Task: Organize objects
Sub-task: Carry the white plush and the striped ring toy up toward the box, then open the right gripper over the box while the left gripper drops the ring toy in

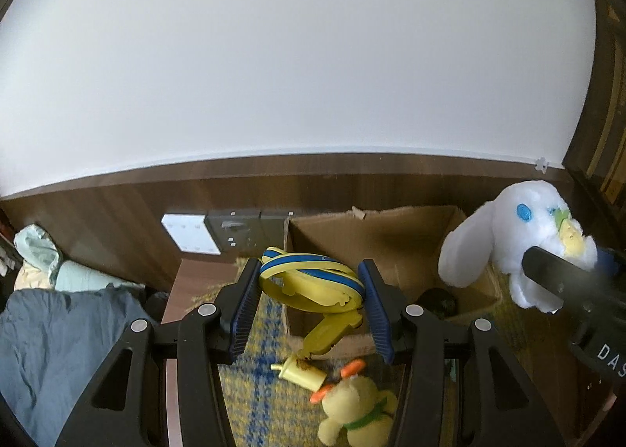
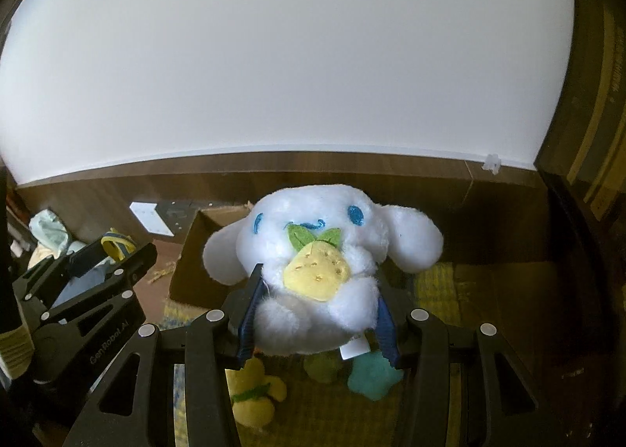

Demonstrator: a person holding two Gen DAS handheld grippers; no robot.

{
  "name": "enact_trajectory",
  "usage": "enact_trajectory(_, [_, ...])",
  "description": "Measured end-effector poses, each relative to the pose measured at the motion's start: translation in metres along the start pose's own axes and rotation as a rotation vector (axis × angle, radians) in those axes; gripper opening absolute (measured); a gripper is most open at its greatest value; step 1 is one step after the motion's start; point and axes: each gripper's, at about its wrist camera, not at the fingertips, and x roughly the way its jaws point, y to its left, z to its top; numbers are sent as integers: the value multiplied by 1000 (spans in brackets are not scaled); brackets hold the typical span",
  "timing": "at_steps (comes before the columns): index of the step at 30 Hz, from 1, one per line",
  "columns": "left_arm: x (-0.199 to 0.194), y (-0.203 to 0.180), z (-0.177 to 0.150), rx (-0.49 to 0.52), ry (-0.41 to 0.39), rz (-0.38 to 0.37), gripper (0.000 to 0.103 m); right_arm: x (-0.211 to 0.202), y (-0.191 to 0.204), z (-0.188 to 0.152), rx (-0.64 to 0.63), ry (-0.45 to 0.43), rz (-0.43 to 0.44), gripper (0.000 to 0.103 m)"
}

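Left gripper: the left gripper (image 1: 309, 304) is clamping a yellow plastic toy with blue stripes and a hinged handle (image 1: 313, 286), its blue pads pressing on both sides of the toy, jaws only narrowly parted around it

Right gripper: the right gripper (image 2: 317, 320) is squeezing the body of a white plush dog with blue eyes and a yellow felt strawberry (image 2: 313, 251), jaws closed in on the soft stuffing

Where the things are: both toys are hanging in the air over a brown open cardboard box (image 1: 391, 239); in the left wrist view the box is sitting at about 1 o'clock from the striped toy, and the plush is at 3 o'clock

Still on the floor: a yellow plush animal with a green collar (image 1: 358, 413) is lying on the yellow and blue woven mat (image 1: 270, 368) at 6 o'clock, with a small yellow plastic cup-shaped piece (image 1: 301, 370) just beside it

Step in hand: probably carrying both toys to the box

Doing it well: keeping the grippers well apart so the loads are not colliding, bringing each toy fully past the box rim before letting go, and lowering the striped toy so its dangling handle is not catching the cardboard edge

Risk: the plush is bulging out of the jaws, so a loosening grip could be letting it slide
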Motion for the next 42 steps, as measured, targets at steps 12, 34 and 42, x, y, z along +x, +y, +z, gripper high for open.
enact_trajectory(12, [37, -5, 24, 28, 6, -16, 50, 38, -3, 25, -6, 32, -6, 49])
enact_trajectory(34, [75, -2, 18, 51, 69, 14, 90, 76, -10, 32, 7, 88, -58, 84])
enact_trajectory(42, [60, -3, 10, 61, 61, 9, 91, 61, -15, 24, 25, 77, -77, 88])
